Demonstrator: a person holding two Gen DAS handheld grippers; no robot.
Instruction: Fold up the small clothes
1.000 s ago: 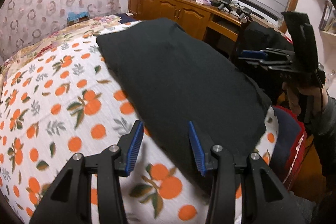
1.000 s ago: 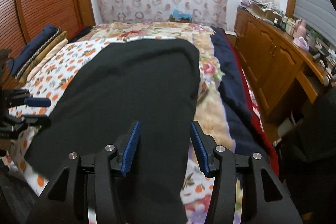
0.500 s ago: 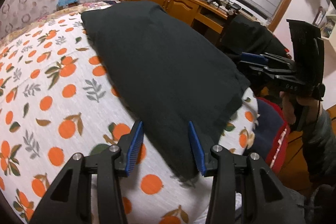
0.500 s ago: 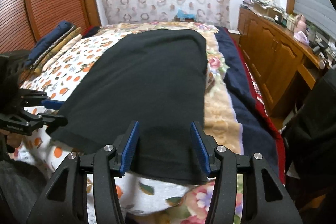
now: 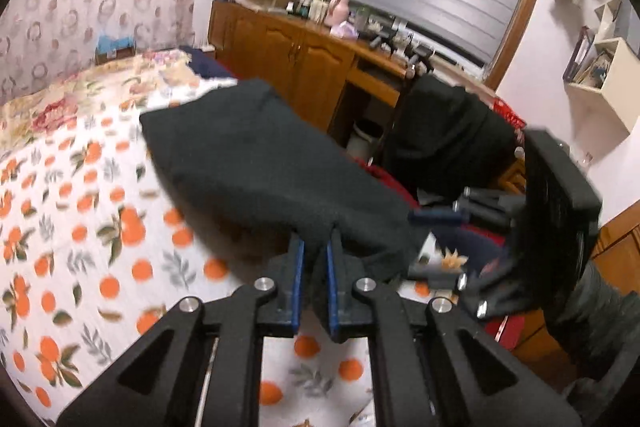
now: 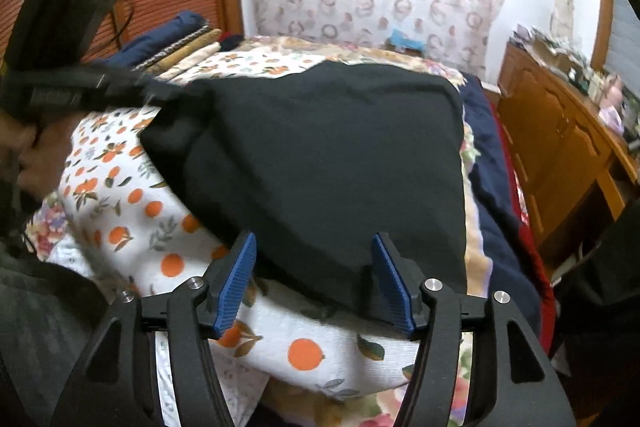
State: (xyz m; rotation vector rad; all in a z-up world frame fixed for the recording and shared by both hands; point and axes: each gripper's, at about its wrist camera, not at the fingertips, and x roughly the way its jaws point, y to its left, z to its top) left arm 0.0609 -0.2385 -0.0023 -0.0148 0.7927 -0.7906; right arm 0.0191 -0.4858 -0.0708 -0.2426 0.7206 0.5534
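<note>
Cloth (image 5: 256, 163), a dark garment, lies on the bed (image 5: 80, 227) over an orange-print sheet. In the left wrist view its near edge is pinched between the left gripper (image 5: 314, 267), whose blue fingers (image 5: 297, 279) are almost shut on the fabric. The hem looks raised off the sheet and bunched there. The right gripper (image 5: 444, 243) appears at the right of this view, blurred, near the same near edge but clear of it as far as I can tell. A wooden cabinet (image 5: 304, 67) stands beyond the bed.

In the right wrist view the cloth (image 6: 332, 155) spreads ahead, with its near edge running between the right gripper's (image 6: 314, 281) fingers (image 6: 240, 279). The jaws are opening and stand wide apart. The pads straddle the hem and do not press it, so this gripper holds nothing. The left gripper (image 6: 132, 89) shows at upper left, blurred, at the cloth's left corner, which looks pulled up.

My judgement is that the step is taking both near corners for a fold away from the person. To do it well, the right gripper should slide to the right corner, push its lower finger under the hem and close on both layers. Both grippers should then rise together and level, keeping the edge taut. A one-sided lift would drag the cloth askew or wrinkle the sheet.
</note>
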